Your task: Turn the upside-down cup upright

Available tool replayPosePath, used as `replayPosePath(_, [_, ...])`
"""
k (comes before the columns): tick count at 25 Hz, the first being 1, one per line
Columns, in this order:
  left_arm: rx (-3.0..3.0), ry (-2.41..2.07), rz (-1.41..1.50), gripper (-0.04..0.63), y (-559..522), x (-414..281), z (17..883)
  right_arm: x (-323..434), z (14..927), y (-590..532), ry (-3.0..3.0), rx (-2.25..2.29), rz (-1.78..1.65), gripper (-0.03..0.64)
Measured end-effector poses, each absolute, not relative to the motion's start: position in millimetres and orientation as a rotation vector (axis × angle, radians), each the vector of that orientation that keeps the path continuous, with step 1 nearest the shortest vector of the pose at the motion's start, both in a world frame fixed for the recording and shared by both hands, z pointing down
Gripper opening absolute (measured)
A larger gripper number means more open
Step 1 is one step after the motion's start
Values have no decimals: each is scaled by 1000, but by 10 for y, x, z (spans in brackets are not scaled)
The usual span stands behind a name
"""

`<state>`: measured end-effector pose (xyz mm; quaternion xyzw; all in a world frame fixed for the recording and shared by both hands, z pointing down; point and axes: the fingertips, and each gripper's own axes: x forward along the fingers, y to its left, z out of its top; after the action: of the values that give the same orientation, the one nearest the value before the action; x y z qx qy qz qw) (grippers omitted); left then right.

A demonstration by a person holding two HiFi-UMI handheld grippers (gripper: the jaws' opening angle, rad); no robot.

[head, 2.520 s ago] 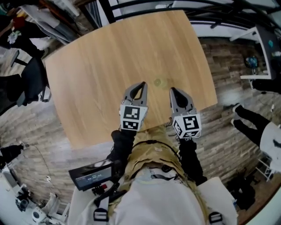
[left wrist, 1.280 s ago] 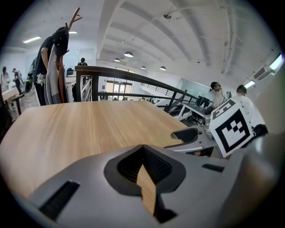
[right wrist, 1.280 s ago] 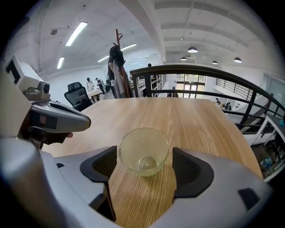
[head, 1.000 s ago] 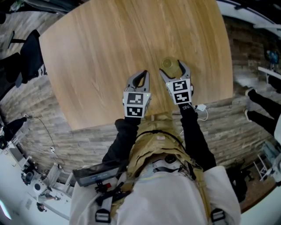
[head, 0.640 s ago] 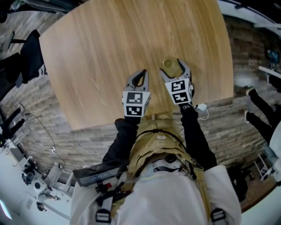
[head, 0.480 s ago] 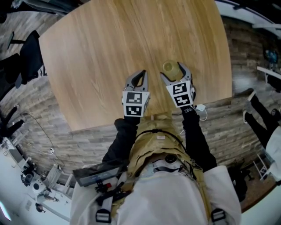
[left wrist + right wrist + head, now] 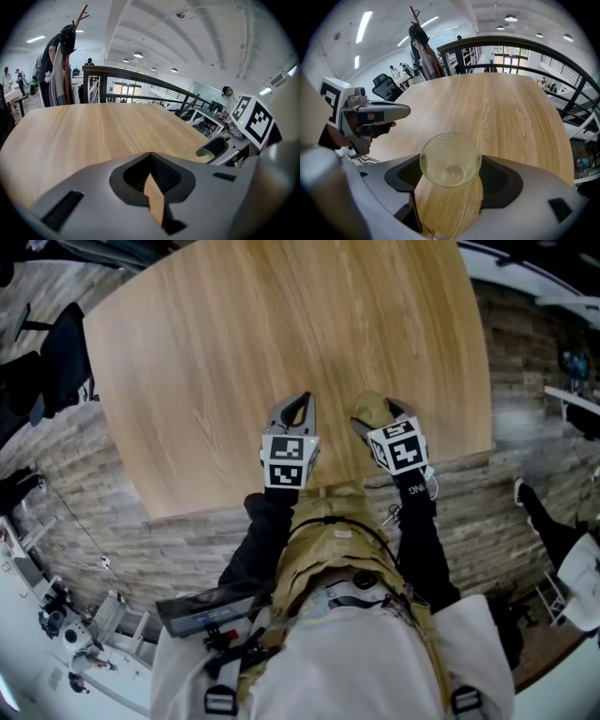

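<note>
A clear, pimpled glass cup [image 7: 450,161] sits between the jaws of my right gripper [image 7: 451,177], which is shut on it. The cup is off the wooden table [image 7: 234,352] and tipped, so I see its round rim with the small base inside it. In the head view the cup [image 7: 368,407] shows greenish at the right gripper [image 7: 377,416], near the table's front edge. My left gripper [image 7: 298,401] hovers beside it to the left, shut and holding nothing. The left gripper view shows the left gripper [image 7: 152,183] with only a thin slit between its jaws, and the cup [image 7: 206,152] at far right.
The table's near edge [image 7: 319,489] runs just under both grippers. A coat rack with dark clothes [image 7: 61,65] stands past the far side, with a black railing [image 7: 511,44] behind it. Someone's legs [image 7: 562,540] are on the floor at right.
The right gripper has rolled and drawn back toward the near edge with the cup, which has come off the table and tipped over. The left gripper has stayed put.
</note>
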<state>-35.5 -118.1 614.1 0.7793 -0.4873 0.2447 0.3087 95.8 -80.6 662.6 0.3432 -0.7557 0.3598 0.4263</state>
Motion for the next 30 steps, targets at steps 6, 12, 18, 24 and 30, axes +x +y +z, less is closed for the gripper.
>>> replayPosePath(6, [2036,-1289,657,2,-1150,-411,6195,789,6736,-967,-1884,794,993,382])
replayPosePath(12, [2017,-1298,661,2,-1160,-438,6244,591,6953,-1275,-1930,822,974,382])
replayPosePath(18, [1989,-1325,656,2,-1204,-557,6285,485,7177,-1334,-1922,848,949,382])
replayPosePath(24, [1980,-1338,658,2,-1205,-555,6303,508,7212,-1321,-1948,861,924,382])
replayPosePath(30, [1987,-1334,656,2,-1191,-596,6281,481,7198,-1349,-1964,927,918,382])
